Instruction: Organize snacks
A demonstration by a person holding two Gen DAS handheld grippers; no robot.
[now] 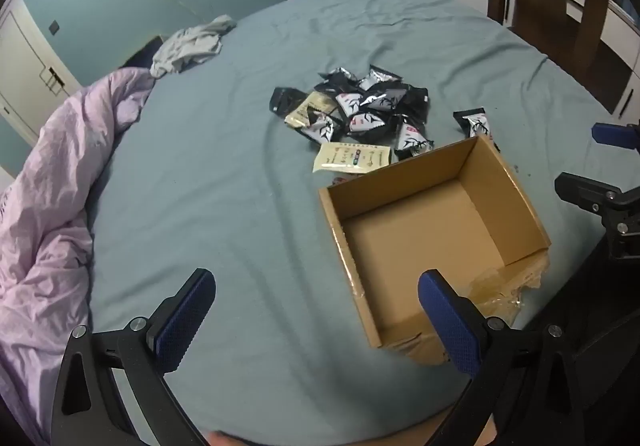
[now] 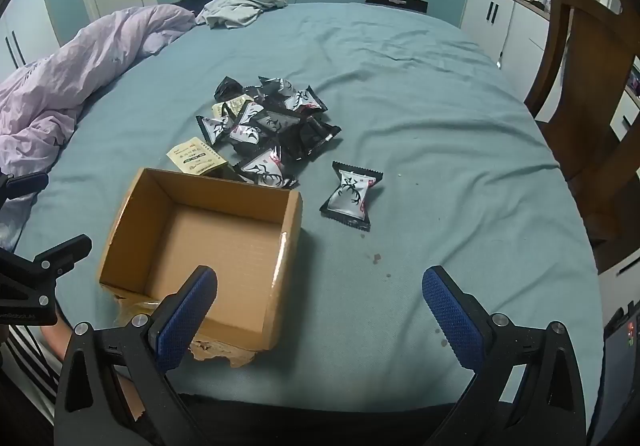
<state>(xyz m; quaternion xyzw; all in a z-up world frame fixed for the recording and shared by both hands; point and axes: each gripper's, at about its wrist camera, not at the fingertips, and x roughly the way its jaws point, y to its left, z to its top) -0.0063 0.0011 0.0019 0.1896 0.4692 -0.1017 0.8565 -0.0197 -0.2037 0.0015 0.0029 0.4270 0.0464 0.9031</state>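
None of the snacks are packed yet, so I judge the task to be at its very start. Nearest, both tools hang over the bed edge with nothing held: left gripper (image 1: 316, 320) with jaws wide apart, empty, sheet showing between them; right gripper (image 2: 320, 320) likewise spread wide, empty, its left finger overlapping the box's near wall in the right wrist view.

Next out, cardboard box (image 2: 128, 205) sits open-topped on the blue-grey bedsheet (image 1: 224, 173). Floor of the box is bare, nothing inside. Near bottom edge looks torn and crumpled, with tape peeling.

Just right of the box in the right wrist view, one lone snack packet (image 2: 351, 193) lies apart from the rest: silver-white centre, black crimped ends, black branch print, puffy pillow shape.

Behind the box's far wall, the snack pile (image 1: 360, 105) holds a dozen or so of the same black-and-silver packets, loosely heaped and overlapping, some flipped to the black side. Mixed in are cream flat sachets; one cream sachet (image 1: 352, 157) lies just beyond the far wall, another half-buried in the pile. Exact count unclear because of the overlap.

Farther back: pink duvet (image 2: 80, 57) bunched on the left, grey garment (image 2: 240, 7) near the wall.

Left to do, by my reading: every packet into the box, lone one likely easiest first.
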